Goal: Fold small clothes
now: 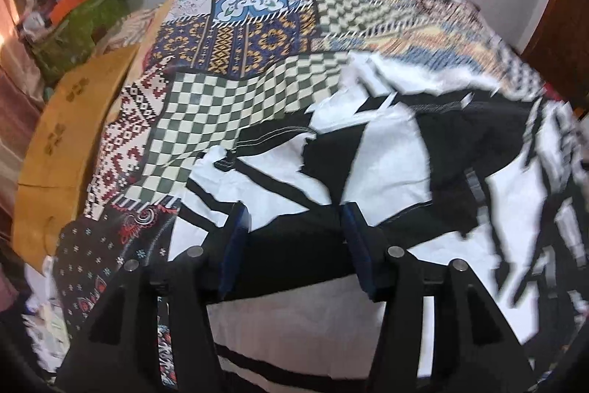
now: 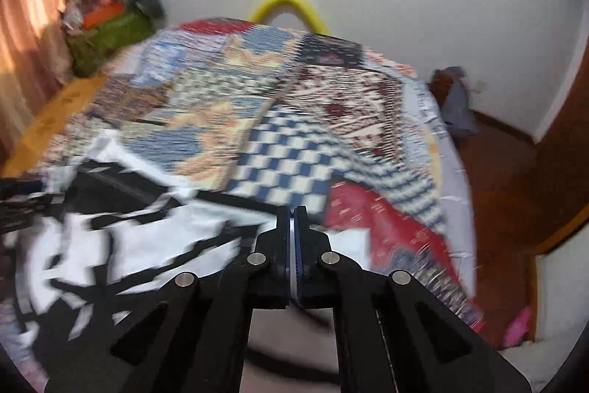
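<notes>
Black-and-white fabric, a small garment (image 1: 386, 150) with bold dark shapes on a white ground, lies rumpled across the lower half of the left wrist view on a patchwork bedspread (image 1: 257, 35) of checkerboard, floral and geometric panels. No brand, label or legible writing can be made out on it; blur smears the print, especially toward the right edge. At lower centre of that view the left gripper (image 1: 296, 212) stands about half open, its blue-padded fingers (image 1: 235, 238) either side of a black fold of the garment, with clear space between pads and cloth, so nothing is gripped. In the right wrist view the right gripper (image 2: 293, 212) at lower centre has its jaws pressed together on a thin white edge of cloth, seen as a pale sliver between the pads, while the garment (image 2: 121, 238) spreads out to the lower left. A yellow curved tube (image 2: 291, 4) shows beyond the far edge of the bed, against a white wall
</notes>
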Demonstrator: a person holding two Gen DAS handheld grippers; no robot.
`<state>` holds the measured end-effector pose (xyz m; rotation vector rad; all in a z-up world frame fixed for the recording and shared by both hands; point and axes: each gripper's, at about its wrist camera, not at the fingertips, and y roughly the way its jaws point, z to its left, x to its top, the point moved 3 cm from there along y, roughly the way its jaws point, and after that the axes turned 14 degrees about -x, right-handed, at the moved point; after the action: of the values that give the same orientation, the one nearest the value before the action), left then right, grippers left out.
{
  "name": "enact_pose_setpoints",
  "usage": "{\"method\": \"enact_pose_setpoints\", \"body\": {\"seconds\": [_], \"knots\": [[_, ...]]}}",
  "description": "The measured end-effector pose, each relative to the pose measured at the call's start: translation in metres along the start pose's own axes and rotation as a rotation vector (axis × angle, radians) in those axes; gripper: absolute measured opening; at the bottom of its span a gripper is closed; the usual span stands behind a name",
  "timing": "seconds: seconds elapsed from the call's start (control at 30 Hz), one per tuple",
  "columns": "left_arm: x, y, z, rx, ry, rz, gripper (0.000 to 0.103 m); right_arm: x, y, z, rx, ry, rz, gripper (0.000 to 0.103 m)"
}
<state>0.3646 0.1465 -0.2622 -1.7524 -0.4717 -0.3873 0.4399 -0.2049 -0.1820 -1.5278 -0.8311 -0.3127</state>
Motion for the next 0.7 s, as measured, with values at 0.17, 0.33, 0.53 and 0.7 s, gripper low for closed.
{"method": "enact_pose_setpoints", "body": {"seconds": [0.17,0.33,0.53,0.7], "knots": [[0.0,-0.014,-0.018,-0.107,0.005,-0.015,0.06,-0.022,-0.017,0.035,0.175,-0.02,0.039,0.029],[-0.02,0.01,-0.033,-0.038,0.108,0.064,0.069,-0.054,0.002,0.074,0.162,-0.146,0.104,0.042],[-0.029,0.002,-0.002,-0.019,0.054,0.044,0.081,-0.065,0.001,0.062,0.062,-0.2,0.079,0.047],[-0.042,-0.013,0.02,0.0,0.01,0.03,0.081,-0.078,-0.008,0.036,0.022,-0.16,0.092,0.047]]}}
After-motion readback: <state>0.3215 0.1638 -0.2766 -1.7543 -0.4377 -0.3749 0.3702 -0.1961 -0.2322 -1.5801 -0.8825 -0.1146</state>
